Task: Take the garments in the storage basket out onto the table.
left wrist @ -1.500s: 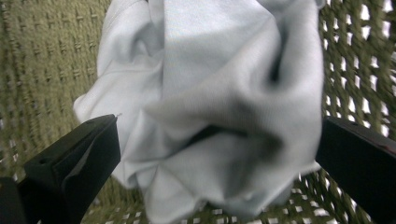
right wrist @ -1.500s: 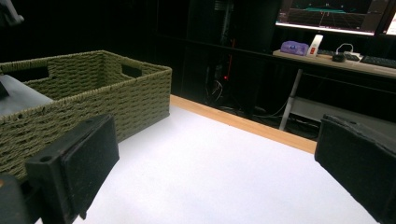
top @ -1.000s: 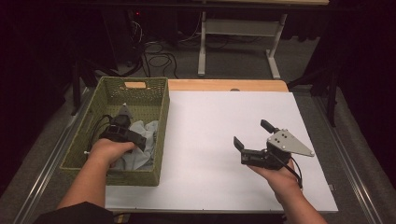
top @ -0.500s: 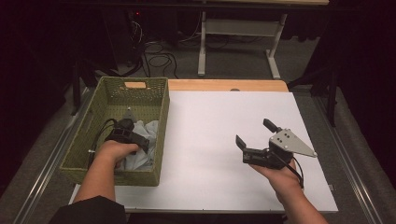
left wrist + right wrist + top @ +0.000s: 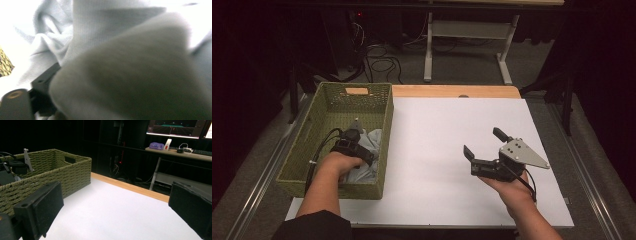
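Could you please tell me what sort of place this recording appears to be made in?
Probably a lab or workshop rigged for recording: a white-topped work table in a dark room, loose cables on the grey floor, and lit monitors above a desk with a keyboard.

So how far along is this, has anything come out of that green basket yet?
Nothing looks finished: the white table holds no cloth. In hand: the left claw is down inside the green basket, buried in the pale grey cloth; whether it has gripped is hard to tell. The right claw waits open above the table. Left, probably: lifting the cloth out.
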The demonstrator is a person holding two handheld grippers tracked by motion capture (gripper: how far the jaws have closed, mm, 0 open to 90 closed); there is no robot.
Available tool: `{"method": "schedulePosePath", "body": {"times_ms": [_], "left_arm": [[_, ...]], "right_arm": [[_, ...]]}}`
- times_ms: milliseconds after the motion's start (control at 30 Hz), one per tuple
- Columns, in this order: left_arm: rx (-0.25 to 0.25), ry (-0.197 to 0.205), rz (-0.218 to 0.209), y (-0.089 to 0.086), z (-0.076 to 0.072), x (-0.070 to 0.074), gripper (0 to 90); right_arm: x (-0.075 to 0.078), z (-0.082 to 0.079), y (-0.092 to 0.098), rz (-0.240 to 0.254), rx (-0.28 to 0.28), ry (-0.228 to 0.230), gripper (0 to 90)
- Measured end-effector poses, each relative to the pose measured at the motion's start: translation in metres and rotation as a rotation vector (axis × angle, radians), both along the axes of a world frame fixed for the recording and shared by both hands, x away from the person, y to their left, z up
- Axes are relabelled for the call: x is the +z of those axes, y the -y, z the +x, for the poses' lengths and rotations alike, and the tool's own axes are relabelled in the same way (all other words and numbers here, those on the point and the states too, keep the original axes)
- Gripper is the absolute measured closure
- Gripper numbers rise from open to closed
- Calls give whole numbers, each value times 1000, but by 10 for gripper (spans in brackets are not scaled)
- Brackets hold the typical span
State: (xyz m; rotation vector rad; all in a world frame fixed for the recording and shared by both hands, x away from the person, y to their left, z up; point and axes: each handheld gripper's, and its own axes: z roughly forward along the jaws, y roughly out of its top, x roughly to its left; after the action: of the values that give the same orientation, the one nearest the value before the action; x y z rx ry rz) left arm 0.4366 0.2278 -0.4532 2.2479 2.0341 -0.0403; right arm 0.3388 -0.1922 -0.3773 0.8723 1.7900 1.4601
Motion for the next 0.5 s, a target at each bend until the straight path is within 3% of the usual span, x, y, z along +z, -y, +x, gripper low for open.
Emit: {"method": "schedulePosePath", "body": {"times_ms": [67,500], "left_arm": [[-7,9,-11,1,-1,1,235],[-9,13,0,0,-1,6,438]], "right_arm": [[0,0,0,-1,0,2,6],[0,0,-1,-5,-3,1,6]]}}
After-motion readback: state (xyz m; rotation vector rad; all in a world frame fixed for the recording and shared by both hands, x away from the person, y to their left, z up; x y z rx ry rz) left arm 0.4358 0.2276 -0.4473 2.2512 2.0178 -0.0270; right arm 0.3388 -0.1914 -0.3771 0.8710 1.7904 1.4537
